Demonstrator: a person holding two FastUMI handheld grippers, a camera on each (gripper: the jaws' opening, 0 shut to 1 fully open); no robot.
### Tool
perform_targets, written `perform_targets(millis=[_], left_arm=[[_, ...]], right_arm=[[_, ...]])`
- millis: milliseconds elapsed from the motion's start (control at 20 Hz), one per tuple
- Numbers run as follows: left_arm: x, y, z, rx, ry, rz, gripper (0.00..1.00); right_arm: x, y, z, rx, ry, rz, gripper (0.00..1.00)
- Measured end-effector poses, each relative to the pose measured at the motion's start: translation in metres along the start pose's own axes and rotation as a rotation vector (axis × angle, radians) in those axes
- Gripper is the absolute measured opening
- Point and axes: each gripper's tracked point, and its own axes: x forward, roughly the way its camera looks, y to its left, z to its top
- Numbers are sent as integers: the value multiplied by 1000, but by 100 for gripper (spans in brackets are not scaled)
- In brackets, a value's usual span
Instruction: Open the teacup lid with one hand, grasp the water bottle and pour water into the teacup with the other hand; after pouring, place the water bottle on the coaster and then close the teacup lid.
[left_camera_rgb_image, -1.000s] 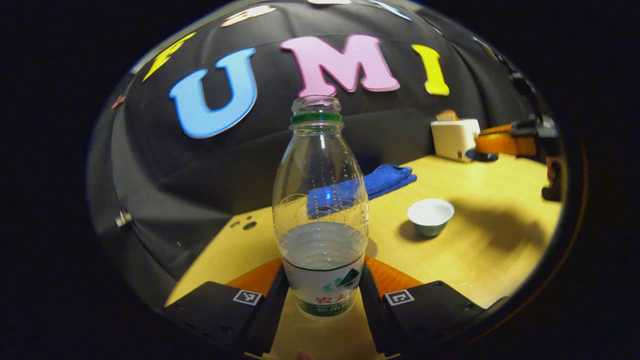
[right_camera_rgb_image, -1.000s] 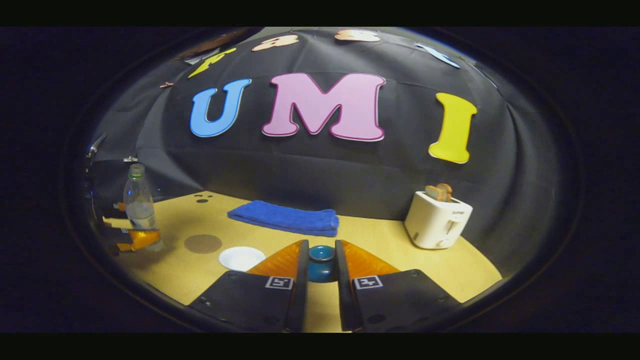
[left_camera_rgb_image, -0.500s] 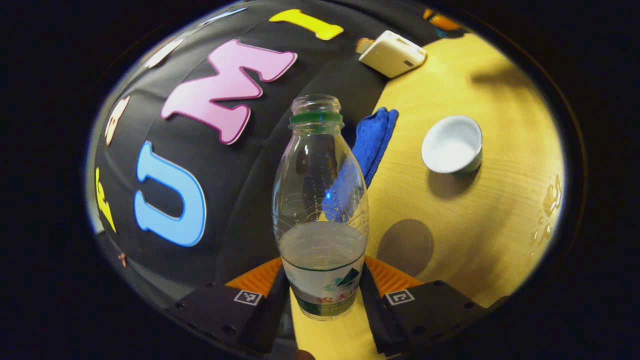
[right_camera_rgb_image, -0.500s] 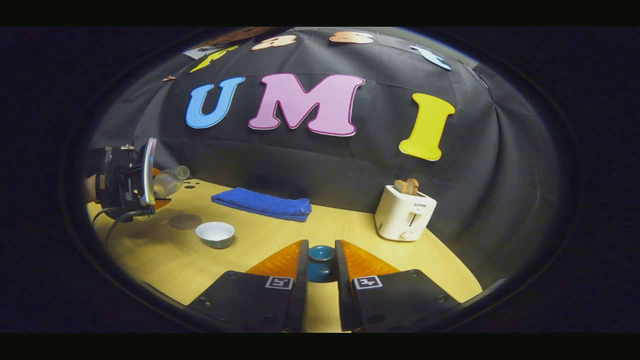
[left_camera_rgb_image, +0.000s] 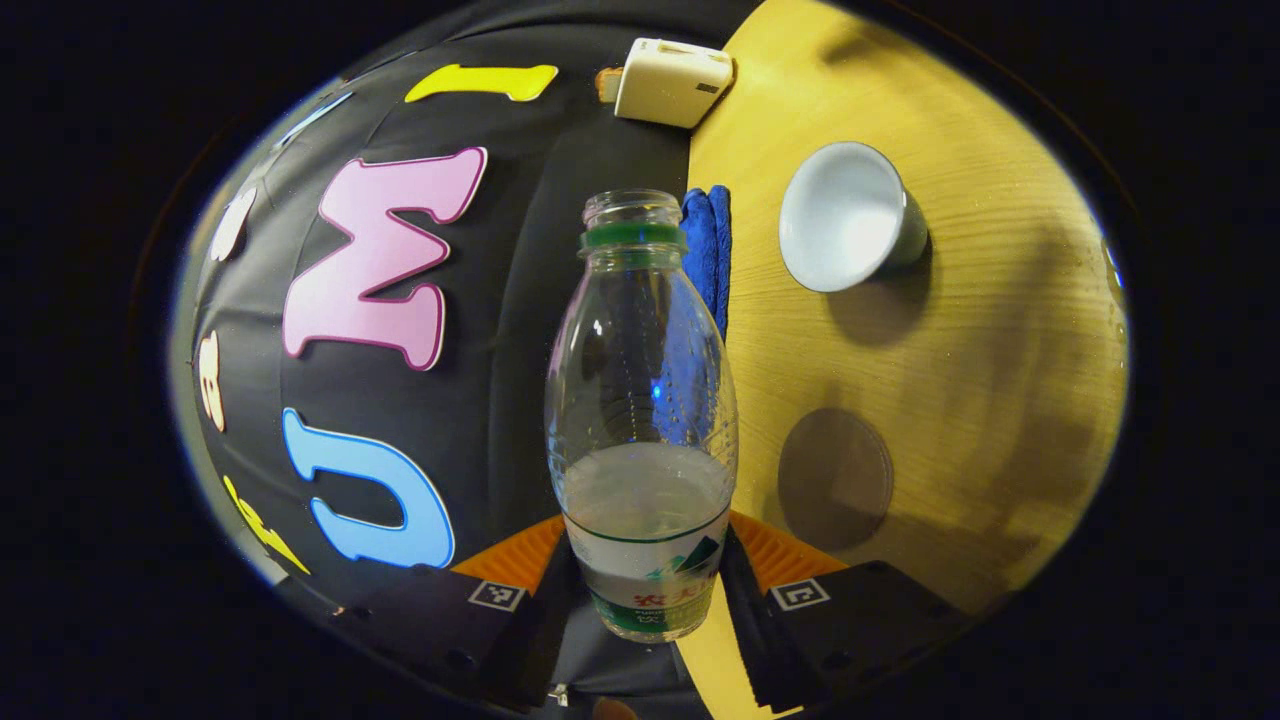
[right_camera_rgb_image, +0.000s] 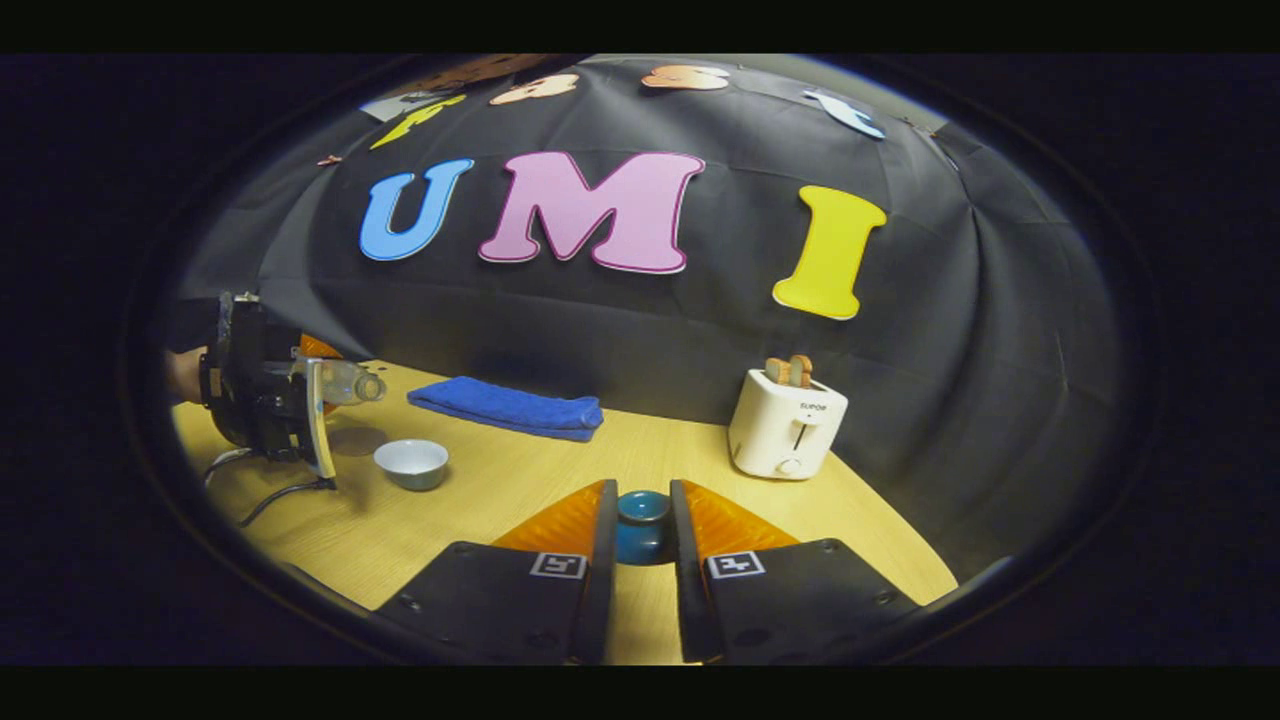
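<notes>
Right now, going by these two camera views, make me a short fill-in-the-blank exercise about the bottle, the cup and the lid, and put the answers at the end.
1. The left claw grips the water bottle, which has no ____ on its neck.
2. In the right gripper view that bottle lies almost ____, its mouth toward the teacup.
3. The right claw is shut on the teacup lid by its ____.
4. The round coaster on the table has ____ standing on it.

Missing words: cap; horizontal; knob; nothing

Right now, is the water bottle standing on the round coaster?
No, the left gripper holds the water bottle tipped on its side in the air, while the coaster lies bare on the table.
</notes>
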Motion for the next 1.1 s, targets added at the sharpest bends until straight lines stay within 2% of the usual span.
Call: perform_targets(millis=[100,150,350,400,800,950,1000,1050,1100], left_arm=[[2,1,0,44,0,3,73],[4,2,0,65,-2,6,73],[9,8,0,141,-6,21,74],[10,8,1,156,-8,24,73],[20,12,6,280,-37,54,73],[25,14,6,314,-46,62,73],[27,13,5,323,-46,63,73],[27,14,3,329,-46,64,73],[26,15,3,334,-46,64,74]], right_arm=[[-1,1,0,1,-3,0,29],[-1,1,-1,0,-3,2,24],[-2,0,-3,-11,-2,3,29],[-3,0,-3,-12,-3,3,24],[-4,-6,-2,-20,-11,-2,24],[-5,-9,-3,-22,-11,-5,24],[-5,-10,-4,-22,-12,-5,34],[-5,-11,-4,-22,-12,-7,24],[-5,-12,-4,-22,-13,-8,24]])
